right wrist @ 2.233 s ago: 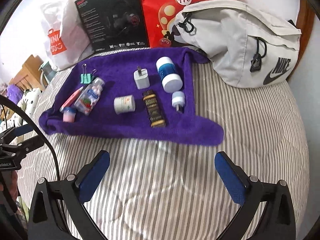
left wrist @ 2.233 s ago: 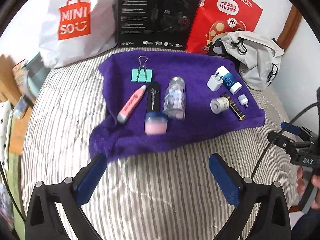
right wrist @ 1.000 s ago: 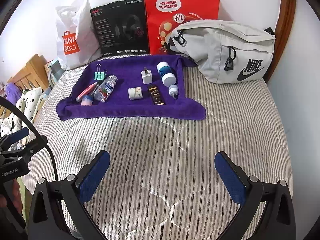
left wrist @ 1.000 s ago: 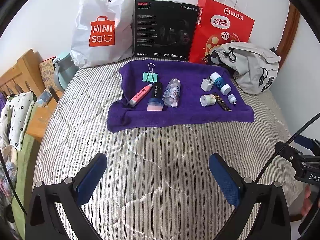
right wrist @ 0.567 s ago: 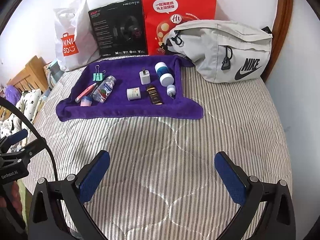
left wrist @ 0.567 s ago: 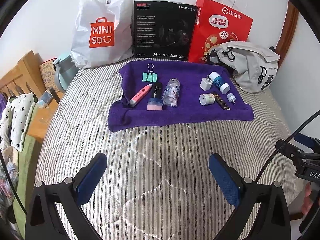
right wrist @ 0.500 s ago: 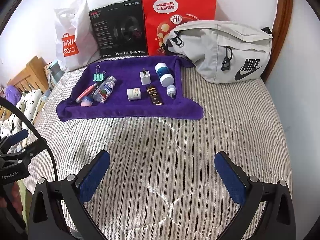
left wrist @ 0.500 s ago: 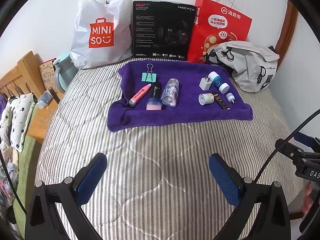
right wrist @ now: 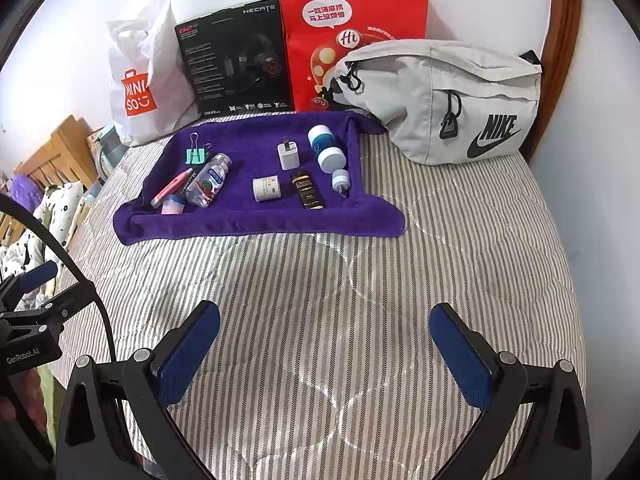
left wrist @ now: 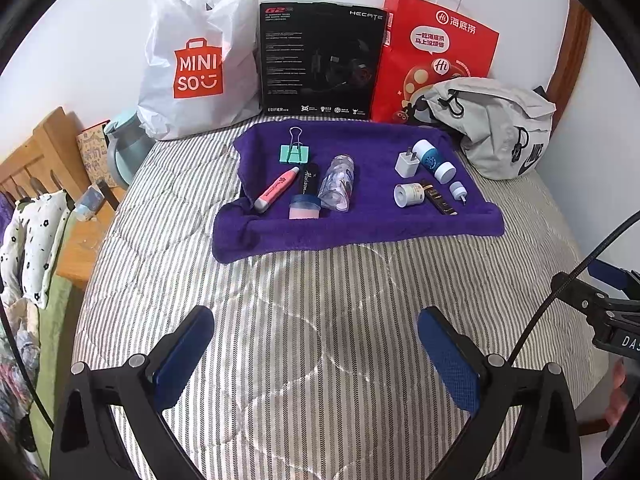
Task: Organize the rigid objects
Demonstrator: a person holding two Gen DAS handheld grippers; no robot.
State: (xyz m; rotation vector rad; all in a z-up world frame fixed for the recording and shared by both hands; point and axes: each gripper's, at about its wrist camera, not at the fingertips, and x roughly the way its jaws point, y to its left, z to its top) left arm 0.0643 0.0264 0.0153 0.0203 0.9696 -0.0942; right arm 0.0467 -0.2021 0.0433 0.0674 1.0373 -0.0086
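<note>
Left gripper [left wrist: 316, 344] and right gripper [right wrist: 324, 344] are both spread wide and empty, held low over the bedspread [right wrist: 460, 248]. The towel [right wrist: 256, 220] lies well ahead of both, carrying two clusters: clip [left wrist: 295, 153], pen [left wrist: 276, 191], bottle [left wrist: 338, 184] ahead-left; charger [right wrist: 287, 155], jar [right wrist: 267, 189] ahead-right. This grouping likely keeps small items from rolling.

So on the purple towel [left wrist: 360, 224] I count ten bits: one binder clip [left wrist: 295, 152], one pink pen [left wrist: 276, 191], one black tube [left wrist: 309, 181], one small pink jar [left wrist: 305, 208], one clear bottle [left wrist: 338, 188], one white charger plug [left wrist: 407, 163], one blue-and-white bottle [left wrist: 434, 161], one white jar [left wrist: 409, 194], one dark bar [left wrist: 439, 202], one tiny white cap thing [left wrist: 458, 191]. Up at 12 o'clock: two shopping bags, one black box [left wrist: 320, 58], one grey waist bag [left wrist: 496, 128].
</note>
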